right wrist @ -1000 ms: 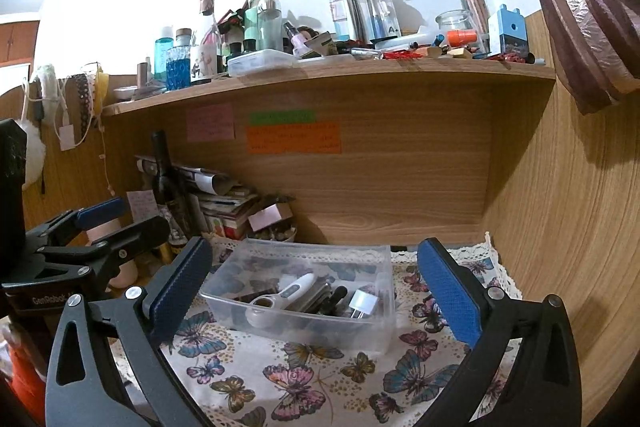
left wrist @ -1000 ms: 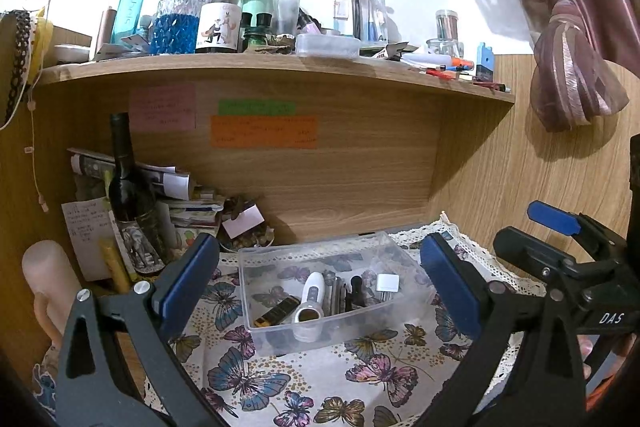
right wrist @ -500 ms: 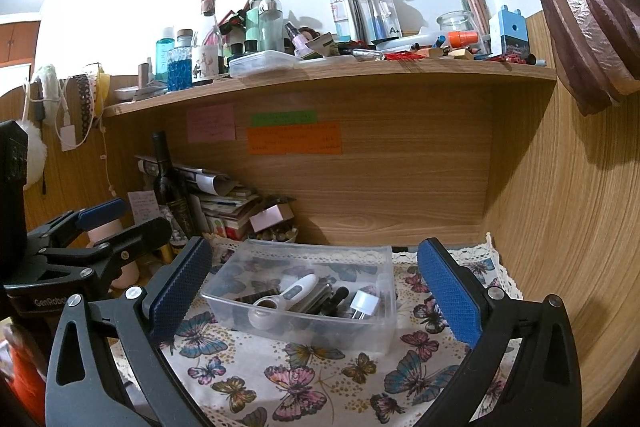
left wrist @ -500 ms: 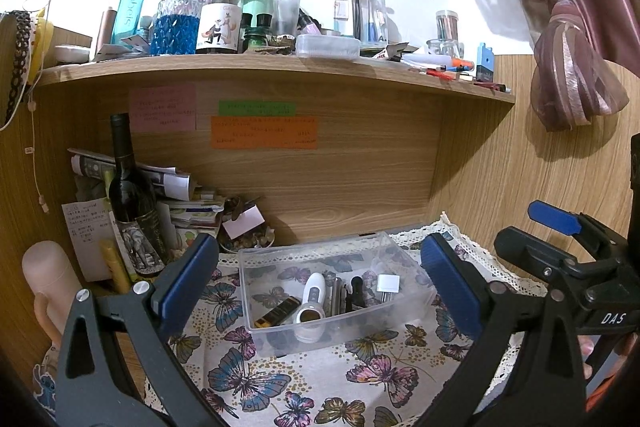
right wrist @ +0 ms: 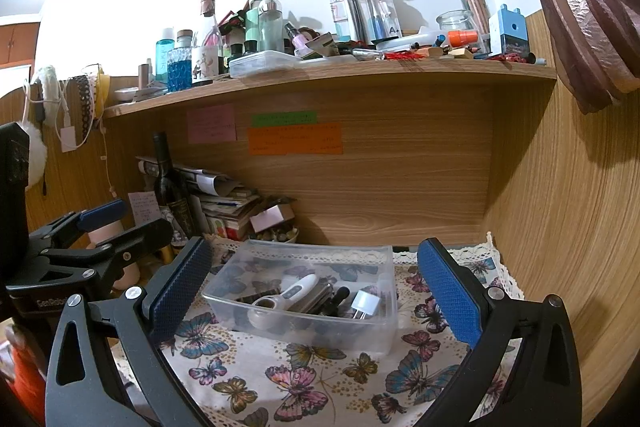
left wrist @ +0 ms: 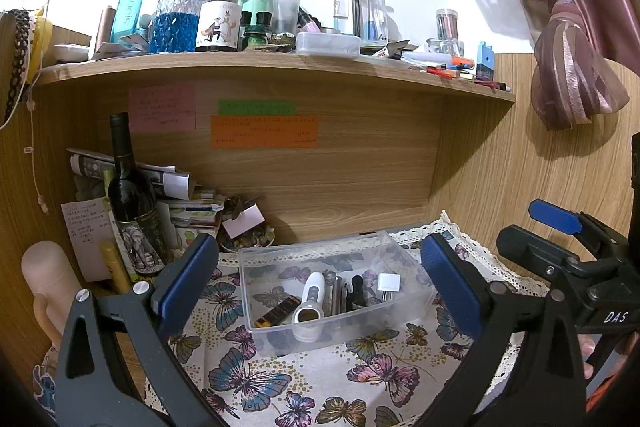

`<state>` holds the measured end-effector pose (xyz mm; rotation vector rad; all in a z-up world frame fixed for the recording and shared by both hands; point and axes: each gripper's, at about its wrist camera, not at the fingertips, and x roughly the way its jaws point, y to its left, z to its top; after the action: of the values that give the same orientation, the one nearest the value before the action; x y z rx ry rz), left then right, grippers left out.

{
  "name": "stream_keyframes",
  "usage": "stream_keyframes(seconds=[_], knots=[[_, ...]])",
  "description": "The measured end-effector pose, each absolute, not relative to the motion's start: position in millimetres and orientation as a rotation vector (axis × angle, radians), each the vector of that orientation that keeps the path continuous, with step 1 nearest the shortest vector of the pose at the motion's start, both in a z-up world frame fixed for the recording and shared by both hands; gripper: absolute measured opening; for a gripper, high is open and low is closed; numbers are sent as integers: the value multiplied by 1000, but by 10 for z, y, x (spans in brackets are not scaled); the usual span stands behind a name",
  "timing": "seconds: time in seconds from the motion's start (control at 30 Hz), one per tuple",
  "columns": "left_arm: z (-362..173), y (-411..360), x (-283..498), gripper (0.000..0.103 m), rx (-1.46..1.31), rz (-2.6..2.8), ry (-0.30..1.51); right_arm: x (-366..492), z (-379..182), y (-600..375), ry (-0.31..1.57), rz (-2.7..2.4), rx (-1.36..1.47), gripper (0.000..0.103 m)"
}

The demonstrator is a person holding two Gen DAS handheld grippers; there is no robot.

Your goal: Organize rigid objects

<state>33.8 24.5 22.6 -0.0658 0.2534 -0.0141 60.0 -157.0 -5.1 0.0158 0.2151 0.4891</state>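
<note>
Two hand-held grippers, left gripper and right gripper, both with jaws spread wide and holding nothing, near a clear plastic bin in the middle of a butterfly-print cloth on the counter. Inside the bin, a white thermometer, a white plug adapter and dark pens. Far left, a dark wine bottle beside stacked papers. Above, a crowded wooden shelf.
</note>
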Motion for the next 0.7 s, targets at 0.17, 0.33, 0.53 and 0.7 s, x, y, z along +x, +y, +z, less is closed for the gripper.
stream_keyframes(seconds=[0.17,0.33,0.53,0.7], knots=[[219,247,350,103,-73,-48,265,598,-42,-1555,217,491,14,103],[198,210,352,103,-45,-43,253,601,-46,-1544,221,494,16,103],[204,157,320,103,-30,-30,237,607,-58,-1539,223,493,17,103],[215,144,309,103,-27,-28,232,609,-61,-1537,224,492,18,103]])
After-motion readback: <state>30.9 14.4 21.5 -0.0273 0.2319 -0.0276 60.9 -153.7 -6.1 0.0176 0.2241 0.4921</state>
